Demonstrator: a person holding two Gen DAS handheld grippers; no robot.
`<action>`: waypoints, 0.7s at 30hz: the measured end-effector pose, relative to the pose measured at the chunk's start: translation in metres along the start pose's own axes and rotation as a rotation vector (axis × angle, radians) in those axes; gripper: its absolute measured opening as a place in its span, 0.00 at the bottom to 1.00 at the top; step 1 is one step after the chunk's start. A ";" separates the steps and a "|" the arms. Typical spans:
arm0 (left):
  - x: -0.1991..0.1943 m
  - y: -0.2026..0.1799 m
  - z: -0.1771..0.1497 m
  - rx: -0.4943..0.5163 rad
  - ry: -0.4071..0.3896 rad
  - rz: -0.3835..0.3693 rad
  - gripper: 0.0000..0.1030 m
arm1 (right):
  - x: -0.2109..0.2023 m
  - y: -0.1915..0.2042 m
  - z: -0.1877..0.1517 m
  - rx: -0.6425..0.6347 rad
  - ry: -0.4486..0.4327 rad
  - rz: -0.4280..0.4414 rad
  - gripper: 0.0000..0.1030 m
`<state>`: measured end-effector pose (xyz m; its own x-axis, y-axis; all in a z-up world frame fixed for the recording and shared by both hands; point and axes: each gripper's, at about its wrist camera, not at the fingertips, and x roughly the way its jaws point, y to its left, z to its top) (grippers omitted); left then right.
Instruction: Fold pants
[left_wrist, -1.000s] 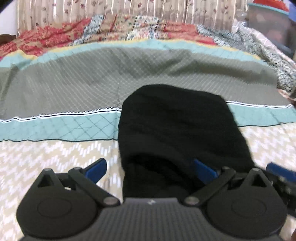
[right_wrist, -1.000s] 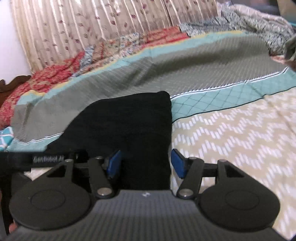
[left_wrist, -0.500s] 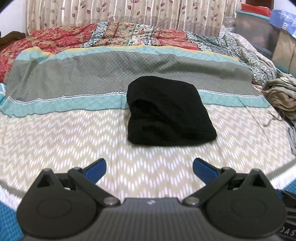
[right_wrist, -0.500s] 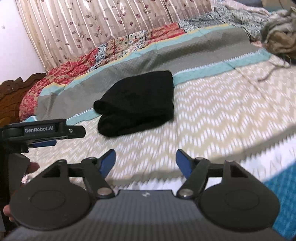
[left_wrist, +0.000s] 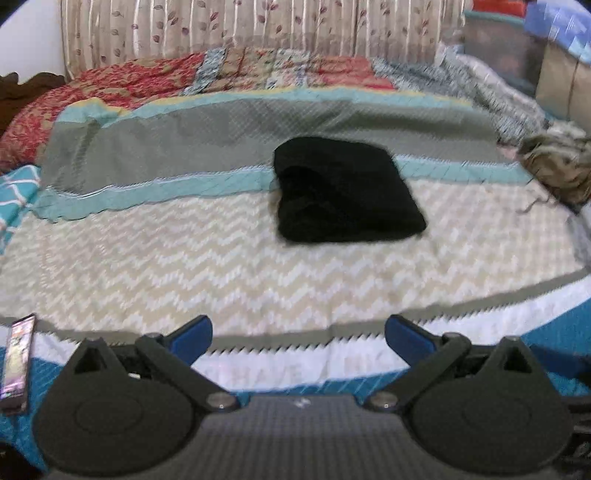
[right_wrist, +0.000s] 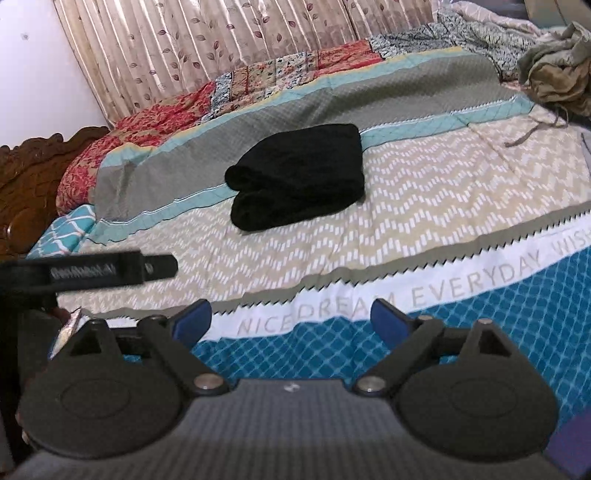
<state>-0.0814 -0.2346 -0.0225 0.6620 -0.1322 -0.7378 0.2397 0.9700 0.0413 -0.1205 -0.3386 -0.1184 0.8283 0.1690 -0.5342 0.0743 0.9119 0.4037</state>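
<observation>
Black pants (left_wrist: 347, 190) lie folded on the bed (left_wrist: 229, 266) as both hand-held grippers, left (left_wrist: 298, 338) and right (right_wrist: 291, 317), have withdrawn wide open and empty, so folding looks finished.

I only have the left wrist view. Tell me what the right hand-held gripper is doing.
Observer: The right hand-held gripper is open and empty, over the bedspread's blue edge, well short of the pants.
Operator: Now say where my left one sits, seen from that side.
Observer: The left hand-held gripper shows there only as a black body coming in at the left edge, also clear of the pants.
Operator: Read me the print on the white band.
Observer: The white band reads "NICE DREAM EVERYDAY", then more letters are cut off at the frame edge.
</observation>
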 end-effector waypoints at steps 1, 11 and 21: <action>0.001 0.000 -0.003 0.004 0.016 0.014 1.00 | 0.000 0.001 -0.003 0.006 0.006 0.000 0.92; 0.003 0.006 -0.018 -0.018 0.063 0.068 1.00 | -0.001 0.002 -0.010 0.042 0.033 -0.028 0.93; -0.002 0.011 -0.019 -0.016 0.011 0.128 1.00 | 0.003 0.004 -0.012 0.048 0.046 -0.037 0.93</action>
<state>-0.0936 -0.2202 -0.0330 0.6787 -0.0052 -0.7344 0.1422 0.9820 0.1245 -0.1247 -0.3294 -0.1272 0.7980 0.1533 -0.5828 0.1320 0.8992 0.4172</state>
